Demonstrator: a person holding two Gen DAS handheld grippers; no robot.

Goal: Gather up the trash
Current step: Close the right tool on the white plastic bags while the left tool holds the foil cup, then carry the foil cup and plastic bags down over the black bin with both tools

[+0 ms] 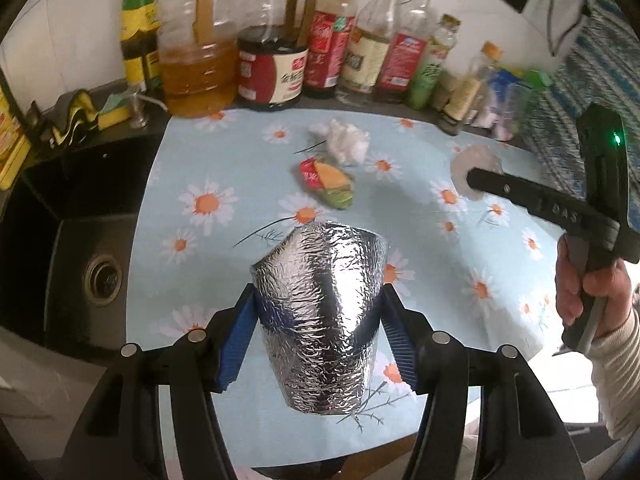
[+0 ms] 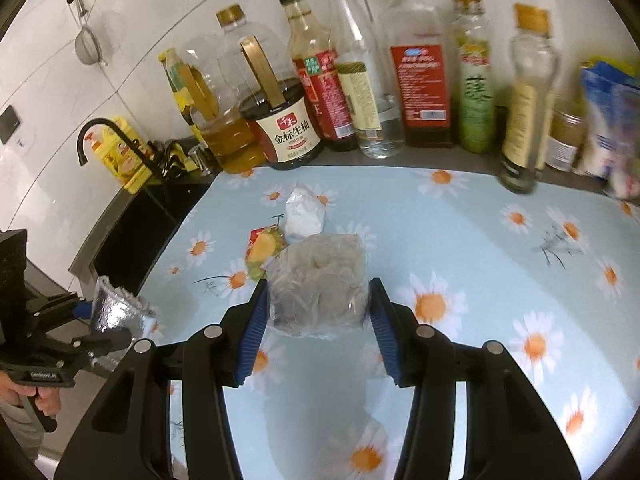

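My left gripper is shut on a silver foil cup, held over the daisy-print tablecloth. My right gripper is shut on a crumpled clear plastic bag with greyish contents, lifted off the cloth. In the left wrist view that right gripper reaches in from the right, the plastic bag at its tips. A white tissue wad and a red, orange and green wrapper lie on the cloth. From the right wrist, the foil cup and left gripper show at far left.
A row of oil and sauce bottles lines the back wall. A black sink with a black tap lies to the left, with sponges behind it. Packets stand at the back right. A hand grips the right handle.
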